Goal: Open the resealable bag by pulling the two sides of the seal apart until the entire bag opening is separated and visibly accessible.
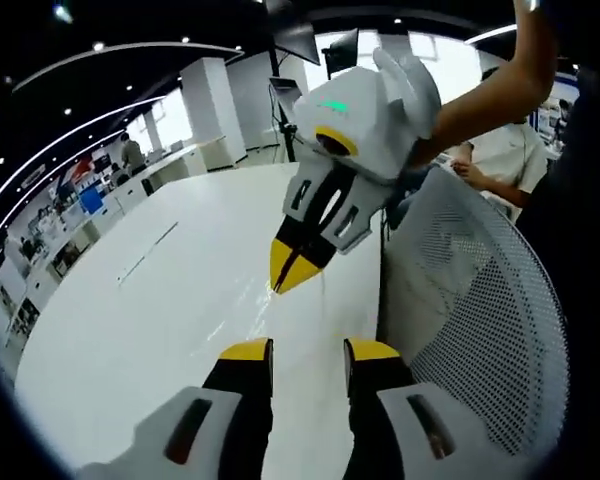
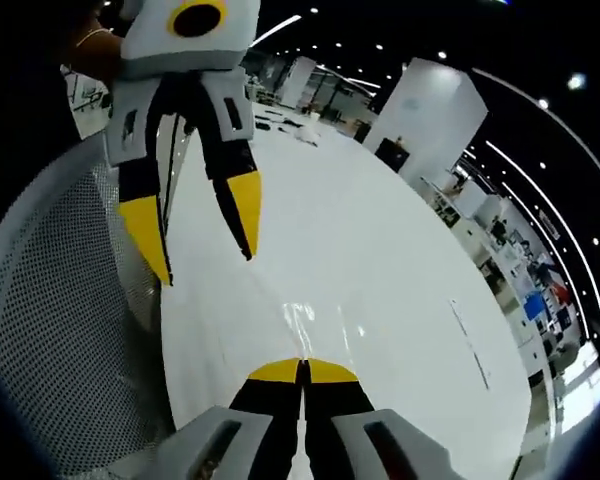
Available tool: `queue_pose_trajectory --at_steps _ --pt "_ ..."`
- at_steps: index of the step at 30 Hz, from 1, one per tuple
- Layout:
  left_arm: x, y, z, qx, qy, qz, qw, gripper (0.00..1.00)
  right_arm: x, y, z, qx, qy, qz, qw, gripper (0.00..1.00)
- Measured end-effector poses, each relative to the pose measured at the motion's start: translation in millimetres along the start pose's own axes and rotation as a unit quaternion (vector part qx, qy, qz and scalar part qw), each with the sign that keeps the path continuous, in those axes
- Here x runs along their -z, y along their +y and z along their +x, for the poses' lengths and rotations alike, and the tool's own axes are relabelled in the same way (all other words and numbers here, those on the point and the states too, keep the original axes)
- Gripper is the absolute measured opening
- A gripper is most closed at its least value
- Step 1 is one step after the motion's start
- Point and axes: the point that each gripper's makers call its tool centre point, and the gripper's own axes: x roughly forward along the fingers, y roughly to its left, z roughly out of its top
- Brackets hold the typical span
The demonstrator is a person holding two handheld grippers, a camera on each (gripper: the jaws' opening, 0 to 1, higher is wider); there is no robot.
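A clear resealable bag (image 1: pixel 270 300) shows only as faint shiny film over the white table (image 1: pixel 130 300). My right gripper (image 1: pixel 293 268) reaches down from above in the left gripper view. Its yellow tips are shut together at the film's top edge. In the right gripper view the right gripper (image 2: pixel 302 372) is shut at the bottom, with glints of the bag (image 2: pixel 305 315) just beyond the tips. My left gripper (image 1: pixel 309 350) stands open just short of the bag with nothing between its jaws. In the right gripper view the left gripper (image 2: pixel 208 268) hangs open at the upper left.
A white mesh chair back (image 1: pixel 480 300) stands against the table's edge beside both grippers, also seen as a mesh chair back (image 2: pixel 60 320). A person's arm (image 1: pixel 500 90) holds the right gripper. Desks and pillars lie beyond the long table (image 2: pixel 400 260).
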Motion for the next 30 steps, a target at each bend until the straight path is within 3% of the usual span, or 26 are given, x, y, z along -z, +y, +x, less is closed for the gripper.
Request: queue_pose_trajectory --at_steps 6,10,13,18,26,30 --pt "12.4 17.2 -17.8 -0.048 -0.009 -0.052 0.9974 0.30 11.2 -7.8 12.6 0.000 0.019 -0.043 0.9989 0.00" --pt "20.4 26.8 -24.8 -0.062 -0.013 -0.081 0.9947 0.33 17.7 -18.7 20.3 0.000 0.024 -0.056 0.9981 0.00" --pt "23.6 34.8 -30.6 -0.074 -0.022 -0.098 0.9922 0.37 22.2 -29.7 25.6 -0.001 0.033 -0.111 0.9933 0.00" --pt "27.4 44.9 -35.9 -0.090 -0.025 -0.114 0.9891 0.43 33.8 -47.0 33.4 -0.003 0.047 -0.155 0.9868 0.00" --pt "35.8 53.9 -40.3 -0.107 -0.016 -0.125 0.9862 0.43 47.1 -71.4 46.5 -0.008 0.048 -0.160 0.9859 0.00" --pt "47.3 55.7 -38.1 -0.109 0.002 -0.123 0.9864 0.43 54.2 -78.1 53.2 -0.015 0.053 -0.169 0.9841 0.00"
